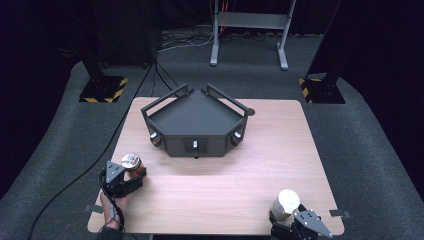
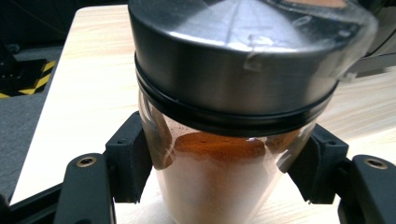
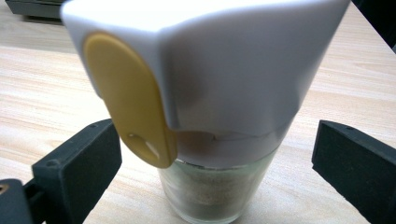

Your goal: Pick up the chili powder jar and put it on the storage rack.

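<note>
Holding red-brown powder, steel-lidded glass jar (image 2: 219, 140), pale powder in white-capped shaker (image 3: 210, 116)

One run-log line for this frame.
left gripper: shut on spice jar | right gripper: open around white-capped shaker | black tray: empty

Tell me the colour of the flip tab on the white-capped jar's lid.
Mustard yellow flip tab on the white cap; clearest in the right gripper view.

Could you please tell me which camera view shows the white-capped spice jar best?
The right gripper view: the white-capped spice jar is close up there, with its yellow flip tab and pale contents plain. The high view shows it small, near the table's front edge.
</note>
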